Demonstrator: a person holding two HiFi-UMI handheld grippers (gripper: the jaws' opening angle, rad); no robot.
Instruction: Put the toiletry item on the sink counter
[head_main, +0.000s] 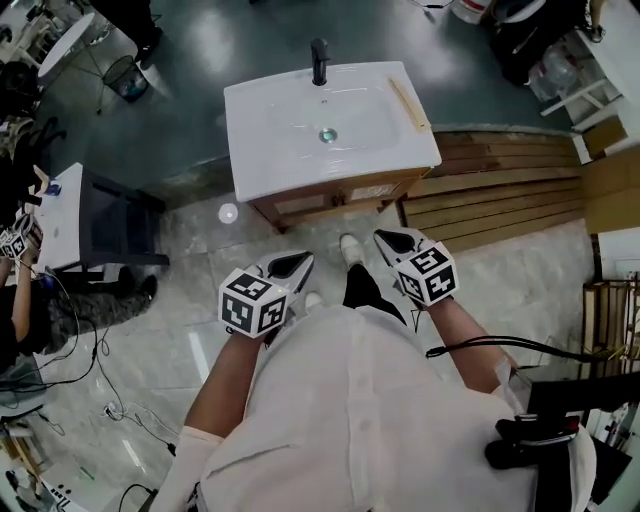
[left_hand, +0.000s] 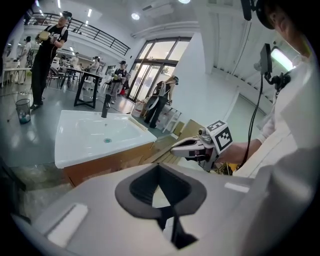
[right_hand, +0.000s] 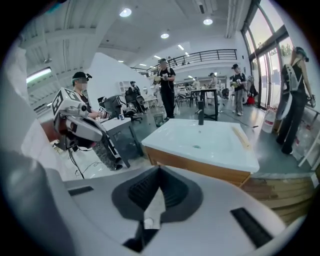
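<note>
A white sink counter (head_main: 260, 150) on a wooden cabinet stands ahead, with a black tap (head_main: 319, 60) at its back edge. It also shows in both gripper views as the sink counter (left_hand: 75, 150) and the sink counter (right_hand: 220, 155). A long pale stick-like item (head_main: 409, 103) lies on the basin's right rim, also seen as the pale item (left_hand: 140, 124) and the pale item (right_hand: 242, 136). My left gripper (head_main: 298, 264) and right gripper (head_main: 387, 239) hang over the floor short of the cabinet, both shut with nothing between the jaws.
Stacked wooden slats (head_main: 505, 190) lie to the right of the cabinet. A dark-legged white table (head_main: 75, 215) and a seated person are at the left, with cables on the floor. A small white disc (head_main: 228, 212) lies by the cabinet's left foot. People stand in the background.
</note>
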